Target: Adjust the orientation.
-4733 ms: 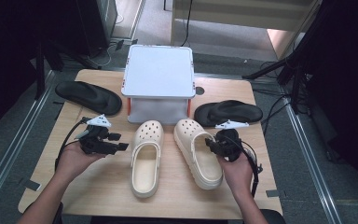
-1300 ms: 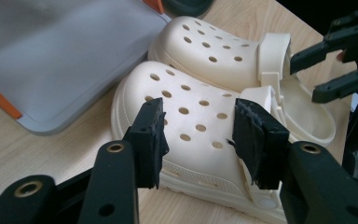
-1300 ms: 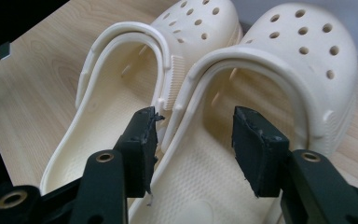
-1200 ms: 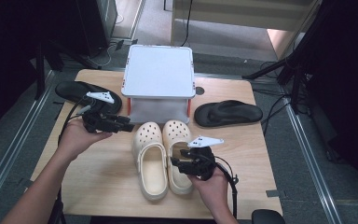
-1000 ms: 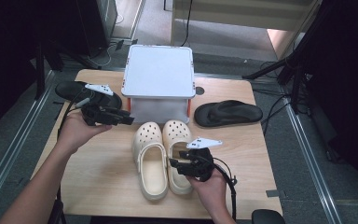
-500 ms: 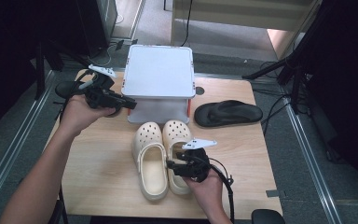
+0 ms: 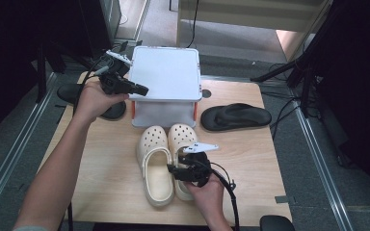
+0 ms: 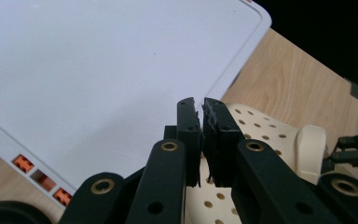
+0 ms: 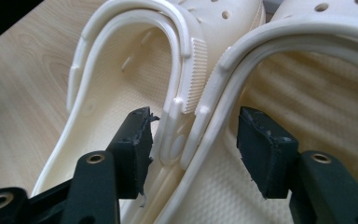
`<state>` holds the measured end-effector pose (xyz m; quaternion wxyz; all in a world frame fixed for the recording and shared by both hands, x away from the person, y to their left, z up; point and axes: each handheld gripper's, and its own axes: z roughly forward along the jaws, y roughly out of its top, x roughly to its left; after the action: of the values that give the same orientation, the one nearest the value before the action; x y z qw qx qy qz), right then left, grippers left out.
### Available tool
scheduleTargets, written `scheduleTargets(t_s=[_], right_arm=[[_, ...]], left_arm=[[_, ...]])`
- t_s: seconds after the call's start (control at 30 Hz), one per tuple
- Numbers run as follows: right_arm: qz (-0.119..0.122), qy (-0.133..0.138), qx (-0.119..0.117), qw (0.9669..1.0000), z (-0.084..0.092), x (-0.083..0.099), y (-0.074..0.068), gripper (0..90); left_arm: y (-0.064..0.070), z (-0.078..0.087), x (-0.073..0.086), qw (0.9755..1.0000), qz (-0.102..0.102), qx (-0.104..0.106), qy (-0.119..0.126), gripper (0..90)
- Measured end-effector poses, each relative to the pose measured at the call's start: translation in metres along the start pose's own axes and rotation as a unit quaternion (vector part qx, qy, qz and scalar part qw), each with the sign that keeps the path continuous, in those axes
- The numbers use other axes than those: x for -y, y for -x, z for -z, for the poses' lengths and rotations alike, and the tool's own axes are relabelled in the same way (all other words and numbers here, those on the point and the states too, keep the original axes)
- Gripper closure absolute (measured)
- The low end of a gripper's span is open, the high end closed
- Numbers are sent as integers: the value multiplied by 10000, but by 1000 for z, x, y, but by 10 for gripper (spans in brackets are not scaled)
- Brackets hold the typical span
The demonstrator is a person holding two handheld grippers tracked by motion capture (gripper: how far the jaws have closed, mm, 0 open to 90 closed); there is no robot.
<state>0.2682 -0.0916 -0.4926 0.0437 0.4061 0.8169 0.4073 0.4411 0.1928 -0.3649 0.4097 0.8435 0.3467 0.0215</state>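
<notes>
Two cream clogs lie side by side, toes toward a white lidded box. My right gripper is at their heels. Its jaws have just been opening and straddle the two touching inner walls, with a gap at each pad. My left gripper hovers over the lid's left edge. Its jaws have just been closing and stand nearly together with nothing between them.
A black flip-flop lies right of the box. Another black flip-flop lies left of it, partly behind my left hand. The wooden table has bare room at the front left and right.
My left hand has risen from the left flip-flop and moved right to the box lid, its jaws closing. The right gripper has stayed at the clogs' heels, jaws slightly wider.
</notes>
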Motion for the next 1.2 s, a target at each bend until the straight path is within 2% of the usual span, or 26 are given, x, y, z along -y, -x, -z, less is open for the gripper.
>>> scheduleTargets(t_s=[0.1,0.27,0.37,0.47,0.53,0.6,0.67,0.7,0.73,0.83,0.93,1.2], right_arm=[[-33,4,22,10000,-7,-1,-3,442],[-156,18,146,9998,-18,-2,-3,422],[-232,36,216,9995,-23,-4,-3,422],[-313,63,328,9990,-28,-7,-3,436],[-367,50,390,9986,-30,-9,-2,455],[-426,-6,404,9983,-31,-11,-3,469],[-437,-6,434,9981,-31,-12,-4,473],[-448,-13,443,9980,-31,-12,-4,475],[-458,-14,443,9980,-31,-12,-4,478],[-479,-24,446,9979,-31,-12,-3,491],[-496,-33,464,9977,-31,-13,-3,506],[-641,21,562,9964,-29,-12,-5,558]], left_arm=[[-4,-8,3,9997,20,-160,-156,857],[-9,-7,8,9999,98,-11,72,856],[-10,-7,10,9998,154,28,107,853],[-9,-8,10,9998,183,-56,106,843],[-7,-7,10,9998,131,-112,90,843],[-7,-8,9,9998,108,-115,88,844],[-7,-9,9,9995,113,-290,113,855],[-8,-9,9,9994,119,-303,123,859],[-8,-10,8,9995,150,-235,140,860],[-8,-11,8,9995,121,-264,157,865],[-7,-13,8,9996,96,-203,166,880],[-7,-12,11,9994,107,-228,239,881]])
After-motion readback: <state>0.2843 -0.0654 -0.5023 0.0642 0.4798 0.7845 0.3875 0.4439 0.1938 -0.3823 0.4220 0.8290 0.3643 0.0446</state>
